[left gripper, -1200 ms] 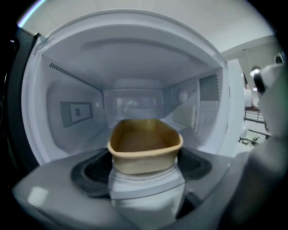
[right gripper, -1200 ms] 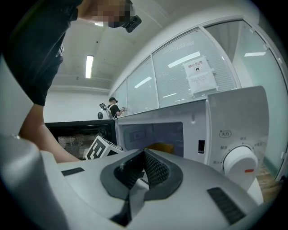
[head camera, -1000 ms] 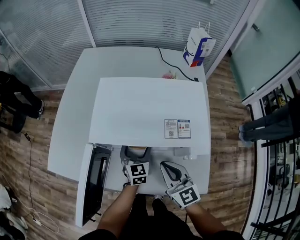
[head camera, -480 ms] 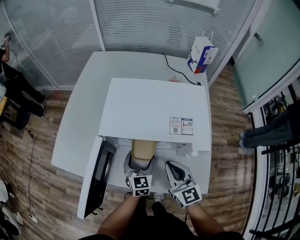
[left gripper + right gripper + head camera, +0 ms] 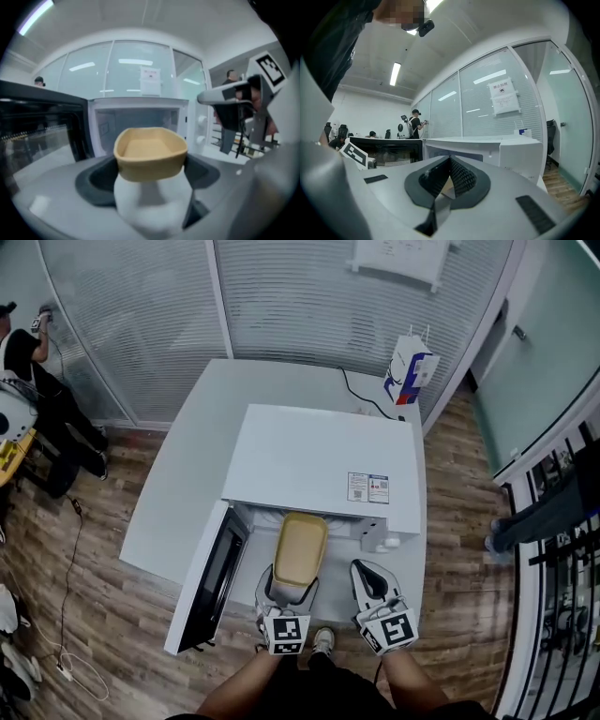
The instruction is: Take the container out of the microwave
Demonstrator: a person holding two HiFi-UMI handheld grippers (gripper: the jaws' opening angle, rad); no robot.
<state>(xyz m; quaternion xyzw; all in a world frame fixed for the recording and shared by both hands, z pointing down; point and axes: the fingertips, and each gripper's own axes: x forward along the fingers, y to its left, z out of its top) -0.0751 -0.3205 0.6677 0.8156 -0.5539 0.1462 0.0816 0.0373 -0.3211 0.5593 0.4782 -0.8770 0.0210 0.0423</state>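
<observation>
A tan, open-topped container (image 5: 300, 549) hangs in front of the white microwave (image 5: 319, 460), outside its open cavity (image 5: 136, 124). My left gripper (image 5: 287, 587) is shut on the container's near end, and the container (image 5: 150, 152) sits between the jaws (image 5: 152, 174) in the left gripper view. The microwave door (image 5: 211, 582) stands swung open at the left. To the right of the container, my right gripper (image 5: 370, 573) is shut with nothing in it; its jaws (image 5: 449, 174) meet at the tips.
The microwave stands on a white table (image 5: 183, 474), with a paper bag (image 5: 410, 371) and a black cable (image 5: 361, 395) at the back right. Glass partitions run behind. One person (image 5: 28, 381) stands at far left, another (image 5: 553, 512) at far right.
The left gripper has drawn back toward me with the container, which has come from the cavity's mouth out into the open. The right gripper has risen slightly.
</observation>
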